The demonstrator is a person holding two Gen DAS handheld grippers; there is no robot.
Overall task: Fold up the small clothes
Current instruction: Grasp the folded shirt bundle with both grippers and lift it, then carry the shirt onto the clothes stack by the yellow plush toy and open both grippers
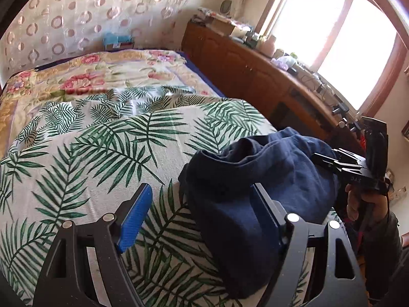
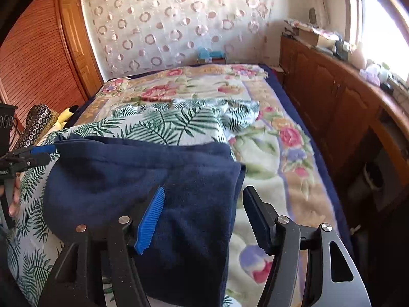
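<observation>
Bedroom, sunlit from a window (image 1: 332, 38), with a bed (image 1: 76, 81) along a wooden cabinet (image 1: 242, 58).

Left gripper (image 1: 202, 192): standing wide apart, pressing on nothing; blue pad over bare fern sheet (image 1: 102, 140), the other finger up against the near-left end of the garment (image 1: 255, 168). Right gripper (image 2: 204, 192): likewise spread, clamping nothing; blue pad hanging over the cloth, the dark finger just past its right edge, above the floral blanket (image 2: 268, 153). Seen from the left camera, poised at the garment's far end, with a hand (image 1: 363, 204) on the grip.

Navy garment (image 2: 127, 179): lying loose on the fern sheet near the foot of the bed, its right part reaching onto the blanket. Looks like soft fleece or knit, light, limp, sure to sag and bunch when lifted; not slippery, not fragile. Humped and wrinkled at the left end, flatter at the right. Best taken by pinching edges or corners at both ends together, so as to keep it stretched; a grab at the middle would likely only gather a lump.

Long axis: running from one gripper to the other, roughly across the bed. Cannot tell which end is waist or hem, nor what kind of garment.
</observation>
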